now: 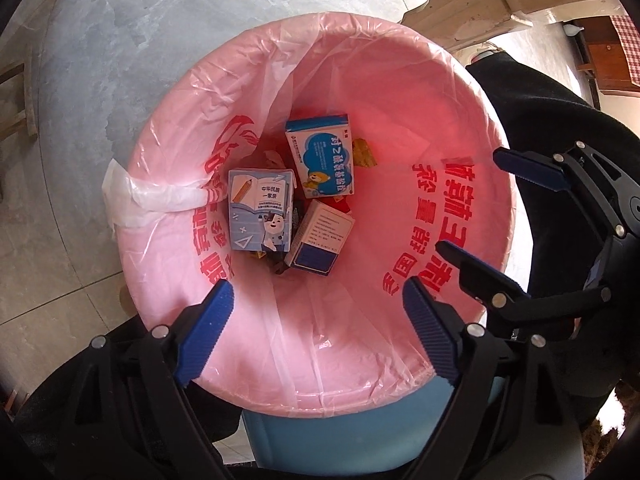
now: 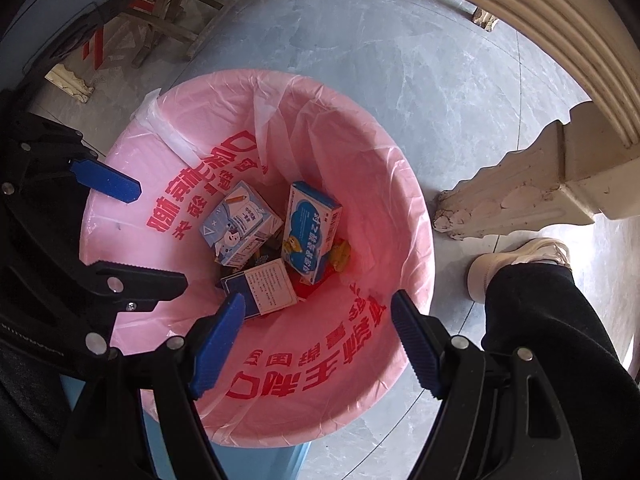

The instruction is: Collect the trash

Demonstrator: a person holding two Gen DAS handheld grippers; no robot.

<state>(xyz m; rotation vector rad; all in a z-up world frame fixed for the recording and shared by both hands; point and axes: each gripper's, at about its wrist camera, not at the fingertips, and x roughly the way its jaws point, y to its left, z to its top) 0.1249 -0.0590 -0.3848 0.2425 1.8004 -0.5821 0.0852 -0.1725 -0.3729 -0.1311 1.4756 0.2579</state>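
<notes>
A blue bin lined with a pink plastic bag [image 1: 320, 406] [image 2: 320, 436] stands on the floor below both grippers. At its bottom lie a grey-blue drink carton [image 1: 259, 210] [image 2: 240, 224], a blue cloud-print box [image 1: 324, 160] [image 2: 310, 232], a white and dark-blue box [image 1: 320, 238] [image 2: 262, 286] and a yellow wrapper [image 1: 364, 154] [image 2: 340, 254]. My left gripper [image 1: 318, 286] [image 2: 160, 236] hangs open over the bin's mouth, nothing between its blue pads. My right gripper [image 2: 318, 298] [image 1: 468, 200] is beside it over the bin, also open and holding nothing.
A carved cream table leg [image 2: 520, 204] [image 1: 460, 12] stands right of the bin. A person's pale shoe [image 2: 520, 256] and black trouser leg [image 2: 540, 320] are close by. A wooden stool [image 2: 172, 12] sits farther off on the grey tile floor [image 2: 400, 60].
</notes>
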